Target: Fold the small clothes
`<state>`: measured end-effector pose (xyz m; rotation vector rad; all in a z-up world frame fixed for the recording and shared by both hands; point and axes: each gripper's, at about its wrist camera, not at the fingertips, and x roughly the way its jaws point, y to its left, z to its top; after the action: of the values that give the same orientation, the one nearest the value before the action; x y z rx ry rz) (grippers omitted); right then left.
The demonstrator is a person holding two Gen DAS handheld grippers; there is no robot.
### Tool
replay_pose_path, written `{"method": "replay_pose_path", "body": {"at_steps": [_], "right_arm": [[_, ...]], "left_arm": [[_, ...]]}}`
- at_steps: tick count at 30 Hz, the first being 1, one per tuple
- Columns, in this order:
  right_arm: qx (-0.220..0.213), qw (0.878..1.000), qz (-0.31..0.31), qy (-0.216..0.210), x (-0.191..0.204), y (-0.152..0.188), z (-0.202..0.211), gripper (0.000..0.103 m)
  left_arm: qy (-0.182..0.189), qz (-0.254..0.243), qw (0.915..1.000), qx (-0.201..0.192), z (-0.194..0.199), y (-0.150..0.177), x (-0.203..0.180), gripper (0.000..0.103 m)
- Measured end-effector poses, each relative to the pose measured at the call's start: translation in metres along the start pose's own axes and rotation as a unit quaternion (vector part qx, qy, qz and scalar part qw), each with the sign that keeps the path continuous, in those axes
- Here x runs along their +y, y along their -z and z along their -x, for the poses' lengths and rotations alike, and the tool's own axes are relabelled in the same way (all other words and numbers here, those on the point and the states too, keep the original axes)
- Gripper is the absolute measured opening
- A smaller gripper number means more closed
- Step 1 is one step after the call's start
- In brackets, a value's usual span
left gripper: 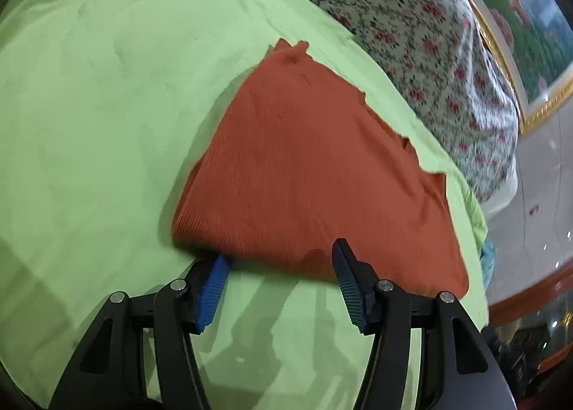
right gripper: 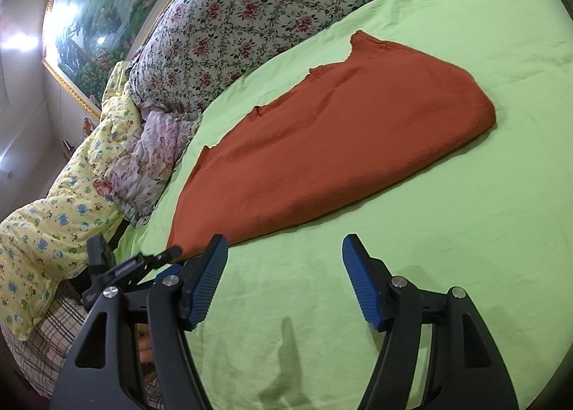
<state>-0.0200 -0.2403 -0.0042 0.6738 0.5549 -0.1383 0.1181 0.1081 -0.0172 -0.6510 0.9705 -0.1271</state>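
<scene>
A rust-orange knit garment (left gripper: 308, 166) lies folded flat on the light green bedsheet (left gripper: 100, 116). My left gripper (left gripper: 283, 263) is open at the garment's near edge; its left fingertip (left gripper: 218, 266) sits under the fold and its right fingertip rests on top of the cloth. In the right wrist view the same garment (right gripper: 340, 145) lies ahead and to the left on the green sheet (right gripper: 465, 213). My right gripper (right gripper: 284, 252) is open and empty, just short of the garment's near corner, with its left fingertip (right gripper: 215, 252) close to that corner.
A floral-print quilt (left gripper: 412, 37) is bunched along the bed's far side, also in the right wrist view (right gripper: 250, 16). A yellow printed blanket (right gripper: 64, 202) and a pink floral pillow (right gripper: 150, 159) lie at the left. A framed landscape painting (right gripper: 104, 12) hangs behind. The bed's edge and floor (left gripper: 537, 195) lie to the right.
</scene>
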Motion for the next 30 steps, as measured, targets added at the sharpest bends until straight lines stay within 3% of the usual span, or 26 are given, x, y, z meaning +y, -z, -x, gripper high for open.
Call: {"method": "replay_pose_path", "body": {"at_steps": [7, 9, 10, 11, 14, 20, 24, 30], "right_arm": [[0.006, 1.0, -0.006, 0.002, 0.001, 0.0, -0.005, 0.068], [0.006, 1.0, -0.005, 0.003, 0.0, -0.001, -0.005, 0.068], [0.007, 1.0, -0.005, 0.004, -0.001, -0.002, -0.005, 0.068], [0.008, 1.0, -0.006, 0.003, -0.002, -0.003, -0.005, 0.068], [0.011, 1.0, -0.017, 0.0, -0.006, -0.01, -0.003, 0.068], [0.004, 1.0, -0.016, 0.002, -0.017, -0.036, 0.005, 0.068], [-0.008, 1.0, -0.02, -0.003, -0.029, -0.058, 0.016, 0.068], [-0.01, 0.998, -0.054, -0.014, -0.062, -0.093, 0.031, 0.068]], "left_arm": [[-0.02, 0.005, 0.9996, -0.019, -0.018, -0.019, -0.014, 0.058], [-0.021, -0.011, 0.9996, -0.016, -0.022, -0.024, -0.022, 0.05], [-0.025, -0.025, 0.9993, -0.015, -0.024, -0.027, -0.028, 0.036], [-0.028, -0.032, 0.999, -0.015, -0.024, -0.029, -0.03, 0.028], [-0.045, -0.066, 0.9963, -0.029, -0.022, -0.034, -0.045, 0.013], [-0.083, -0.187, 0.9765, -0.069, -0.013, -0.03, -0.108, 0.008], [-0.056, -0.259, 0.9602, -0.088, -0.01, -0.021, -0.166, 0.008], [0.022, -0.32, 0.9453, -0.058, -0.038, 0.006, -0.236, 0.007]]}}
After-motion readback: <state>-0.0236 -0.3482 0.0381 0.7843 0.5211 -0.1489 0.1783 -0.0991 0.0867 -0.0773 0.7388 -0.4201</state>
